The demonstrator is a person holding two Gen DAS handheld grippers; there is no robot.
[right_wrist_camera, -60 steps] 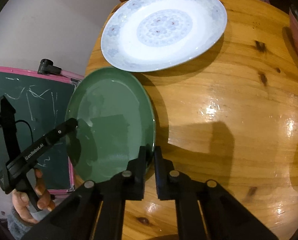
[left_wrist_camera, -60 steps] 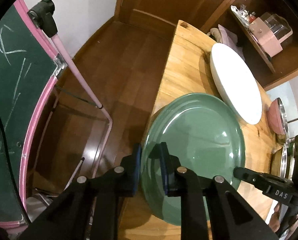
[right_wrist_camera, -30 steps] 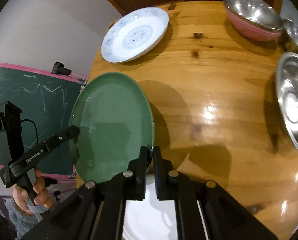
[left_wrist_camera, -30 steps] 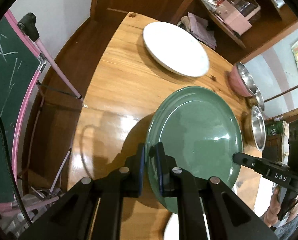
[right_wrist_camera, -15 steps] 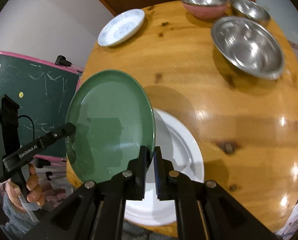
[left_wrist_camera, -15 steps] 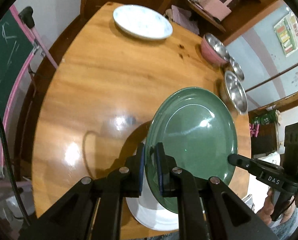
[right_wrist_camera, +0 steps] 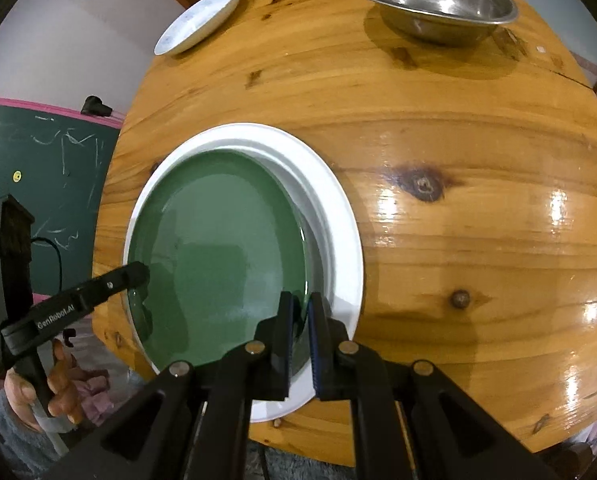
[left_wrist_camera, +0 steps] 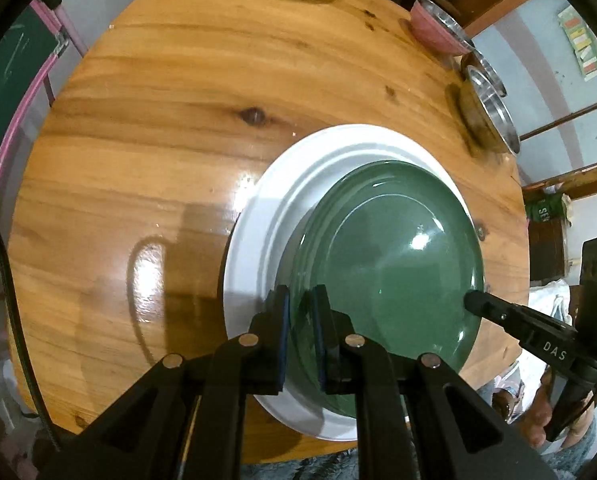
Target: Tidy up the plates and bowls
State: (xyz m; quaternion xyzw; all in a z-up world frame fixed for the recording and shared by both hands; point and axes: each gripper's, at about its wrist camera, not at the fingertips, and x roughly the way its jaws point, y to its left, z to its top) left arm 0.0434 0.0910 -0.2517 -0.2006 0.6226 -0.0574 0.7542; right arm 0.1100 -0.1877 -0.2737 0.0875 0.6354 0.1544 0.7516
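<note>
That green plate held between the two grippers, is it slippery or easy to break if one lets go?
Probably slippery: the green plate has a glossy glaze with bright reflections, and each hand-held gripper, left and right, pinches only its thin rim. Likely stiff and breakable, since it looks ceramic. It sits just over the white plate, so a slip may chip both.

The right gripper (left_wrist_camera: 474,304) bears "DAS" in white letters on its black finger. The left gripper (right_wrist_camera: 140,274) bears "GenRobot.AI" on its finger.
</note>
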